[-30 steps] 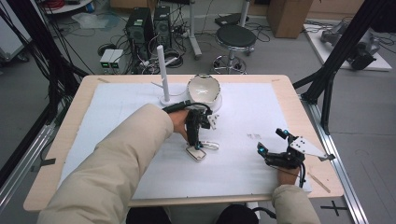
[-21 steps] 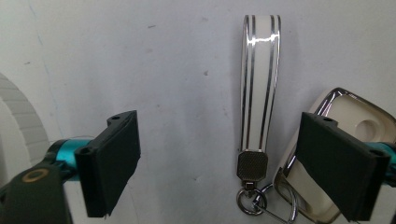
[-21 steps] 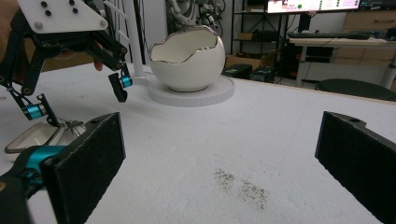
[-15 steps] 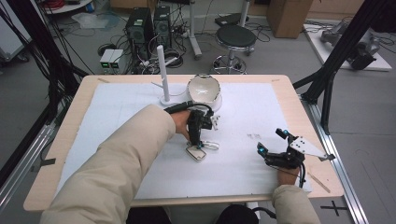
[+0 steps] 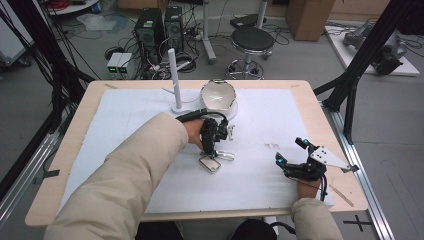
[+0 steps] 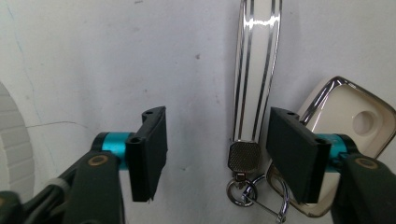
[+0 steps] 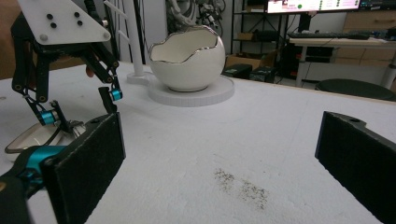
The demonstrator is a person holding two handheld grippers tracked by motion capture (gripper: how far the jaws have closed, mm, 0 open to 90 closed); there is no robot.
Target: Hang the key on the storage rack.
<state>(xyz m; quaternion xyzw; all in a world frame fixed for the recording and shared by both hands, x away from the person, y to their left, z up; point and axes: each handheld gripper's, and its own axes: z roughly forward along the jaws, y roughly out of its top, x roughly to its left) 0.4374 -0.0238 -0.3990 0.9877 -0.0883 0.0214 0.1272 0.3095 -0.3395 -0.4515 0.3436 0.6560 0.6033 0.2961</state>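
Spanning the scene is a white-covered worktop (image 5: pixel 125 125), a white eggshell-shaped bowl (image 5: pixel 218 96) near its far edge. At the middle, the left claw (image 6: pixel 212 156) points straight down, jaws apart, straddling a slim chrome clip (image 6: pixel 256 70) whose long axis runs through the gap; its cream key fob (image 6: pixel 348 116) lies beside. The right claw (image 5: pixel 290 151), also apart, rests near the right edge, well away.

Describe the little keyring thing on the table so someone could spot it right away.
On the white mat, look just in front of the egg-shaped bowl, under the left gripper. The keyring is a shiny striped metal bar linked by rings to a cream, chrome-edged tag.
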